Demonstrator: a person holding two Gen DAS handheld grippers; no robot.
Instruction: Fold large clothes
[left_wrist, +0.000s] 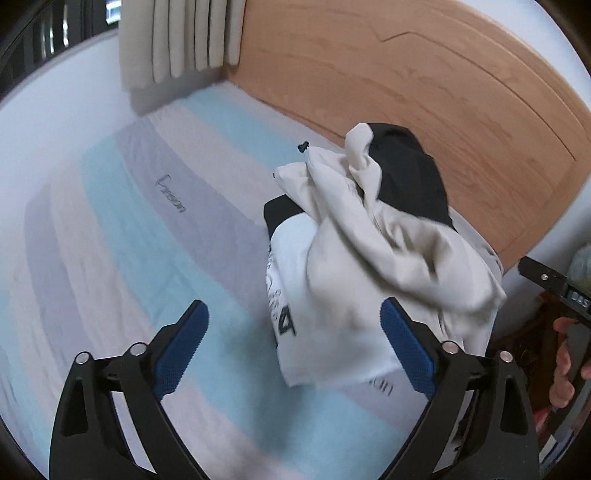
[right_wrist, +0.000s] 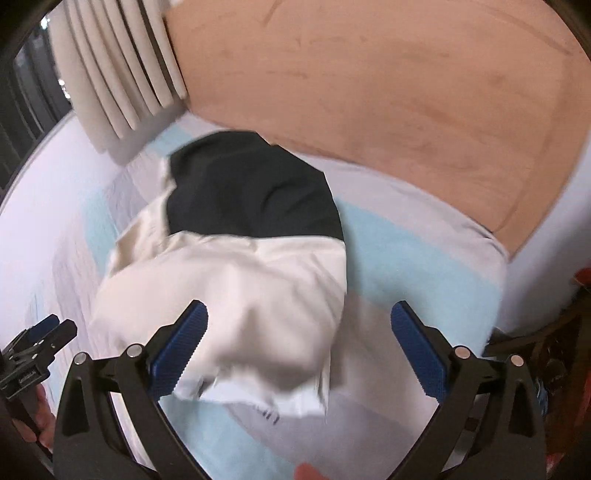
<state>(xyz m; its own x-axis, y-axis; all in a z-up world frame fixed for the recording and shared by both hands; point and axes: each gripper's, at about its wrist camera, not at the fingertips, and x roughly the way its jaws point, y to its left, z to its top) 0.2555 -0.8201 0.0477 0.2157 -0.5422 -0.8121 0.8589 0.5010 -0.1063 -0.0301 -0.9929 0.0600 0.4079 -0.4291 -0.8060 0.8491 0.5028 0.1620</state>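
— Where are the clothes lying?

— A cream garment (left_wrist: 369, 266) is sitting crumpled on top of a pile on the striped bedsheet (left_wrist: 122, 229), near the wooden headboard (left_wrist: 424, 92). Under it a white shirt with black print (left_wrist: 291, 295) is showing, and behind it a black garment (left_wrist: 410, 173) is lying against the headboard side of the pile.

— And the tongs?

— The left gripper (left_wrist: 295, 332) is hovering above the pile with its blue pads (left_wrist: 181, 347) spread wide, nothing pinched between them (the cloth is only passing behind them in the view). The right gripper (right_wrist: 299, 339) is standing just as wide, also gripping nothing, looking down on the cream cloth and the black one beyond it.

— Is either one touching the fabric?

— I cannot tell for certain; both views are blurred, but the pads are not pressing on cloth.

— What else is around?

— Pale pleated curtains (left_wrist: 177, 40) are hanging at the far corner of the bed beside the headboard. A hand (left_wrist: 565, 365) is showing at the right edge of the left view, holding the other gripper's handle.
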